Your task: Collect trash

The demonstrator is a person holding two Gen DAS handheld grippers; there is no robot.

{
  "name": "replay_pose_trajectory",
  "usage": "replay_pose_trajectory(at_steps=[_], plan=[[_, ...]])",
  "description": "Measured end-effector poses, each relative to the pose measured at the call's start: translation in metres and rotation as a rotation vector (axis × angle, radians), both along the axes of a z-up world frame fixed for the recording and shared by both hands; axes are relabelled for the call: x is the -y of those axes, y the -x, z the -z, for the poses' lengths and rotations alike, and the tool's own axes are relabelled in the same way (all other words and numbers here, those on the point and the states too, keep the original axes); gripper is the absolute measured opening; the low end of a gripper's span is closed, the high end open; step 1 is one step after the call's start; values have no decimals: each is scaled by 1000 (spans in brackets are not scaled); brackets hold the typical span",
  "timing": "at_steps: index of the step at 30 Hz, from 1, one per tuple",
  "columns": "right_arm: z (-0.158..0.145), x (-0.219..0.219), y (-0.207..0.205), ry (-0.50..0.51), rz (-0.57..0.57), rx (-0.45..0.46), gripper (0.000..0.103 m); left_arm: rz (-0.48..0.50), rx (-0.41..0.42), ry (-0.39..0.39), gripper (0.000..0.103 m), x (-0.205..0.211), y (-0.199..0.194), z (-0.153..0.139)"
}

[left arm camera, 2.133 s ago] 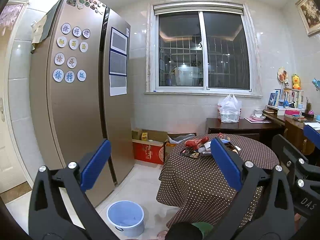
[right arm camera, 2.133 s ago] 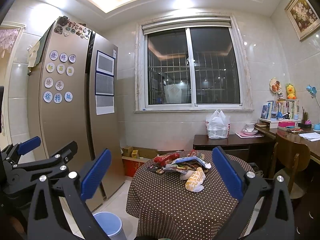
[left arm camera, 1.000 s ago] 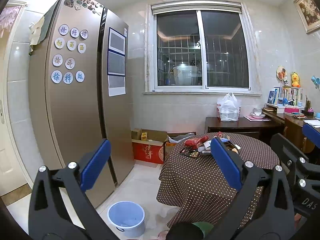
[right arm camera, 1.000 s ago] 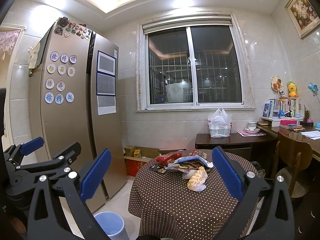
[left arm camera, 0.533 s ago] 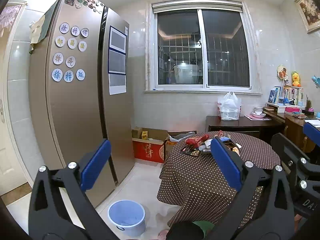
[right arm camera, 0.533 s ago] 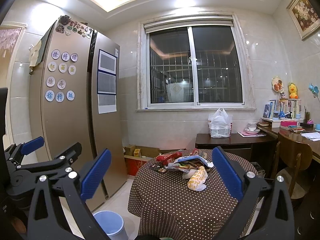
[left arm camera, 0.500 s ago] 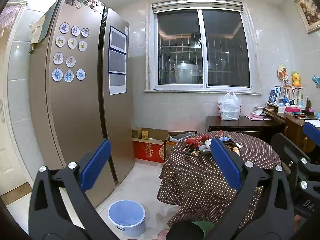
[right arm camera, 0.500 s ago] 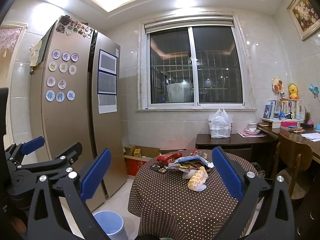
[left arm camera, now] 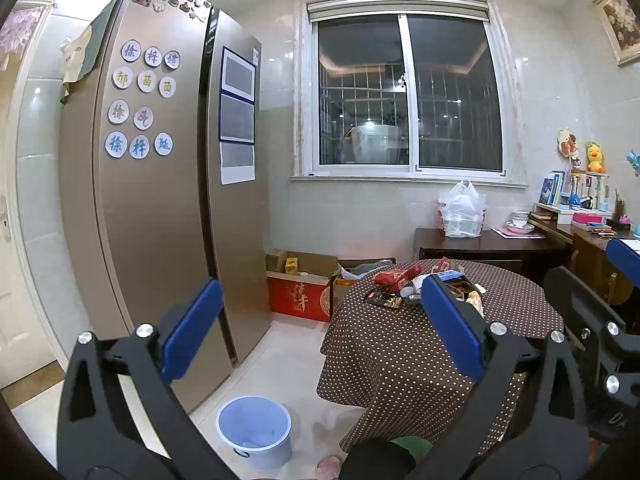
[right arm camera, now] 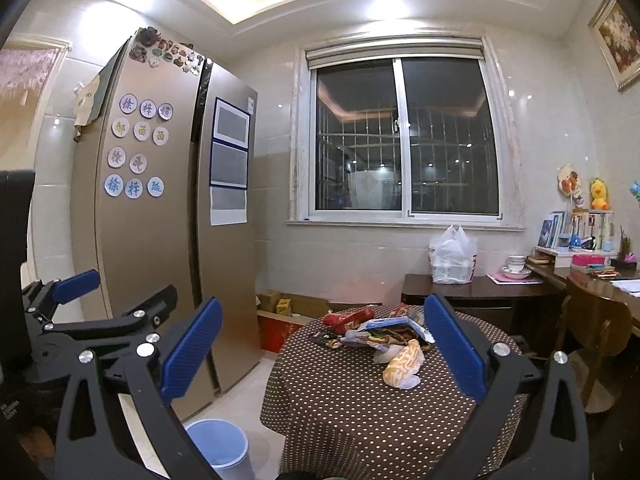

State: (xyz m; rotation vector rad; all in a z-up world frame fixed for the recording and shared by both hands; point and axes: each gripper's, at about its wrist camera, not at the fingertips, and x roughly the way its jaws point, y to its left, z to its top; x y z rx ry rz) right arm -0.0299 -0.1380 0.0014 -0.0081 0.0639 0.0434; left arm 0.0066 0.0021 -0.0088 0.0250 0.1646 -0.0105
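A heap of wrappers and packets point(right arm camera: 378, 330) lies on a round table with a brown dotted cloth point(right arm camera: 360, 408); a yellow and white wrapper point(right arm camera: 402, 362) sits at its near side. The same trash heap point(left arm camera: 416, 284) shows on the table point(left arm camera: 404, 356) in the left wrist view. A light blue bin point(left arm camera: 254, 430) stands on the floor left of the table, also seen as the bin point(right arm camera: 220, 448). My left gripper point(left arm camera: 320, 320) is open and holds nothing. My right gripper point(right arm camera: 322, 340) is open too, well short of the table.
A tall bronze fridge point(left arm camera: 160, 200) fills the left. Cardboard boxes point(left arm camera: 304, 280) sit under the window. A dark side table with a white plastic bag point(right arm camera: 452, 258) stands behind the round table. A wooden chair point(right arm camera: 596, 328) and a cluttered desk point(right arm camera: 592, 268) are at the right.
Both views have shifted only slightly; the table and trash sit a little nearer. Both grippers stay open and empty.
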Motion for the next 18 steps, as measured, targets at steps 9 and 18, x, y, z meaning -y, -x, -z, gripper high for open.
replay_pose_trajectory(at_steps=[9,18], plan=[[1,0,1,6,10,11,99,5,-10,0,97,-1,-5,1],[6,1,-8,-4,2,-11,99,5,-25,-8,97,1,-12,4]])
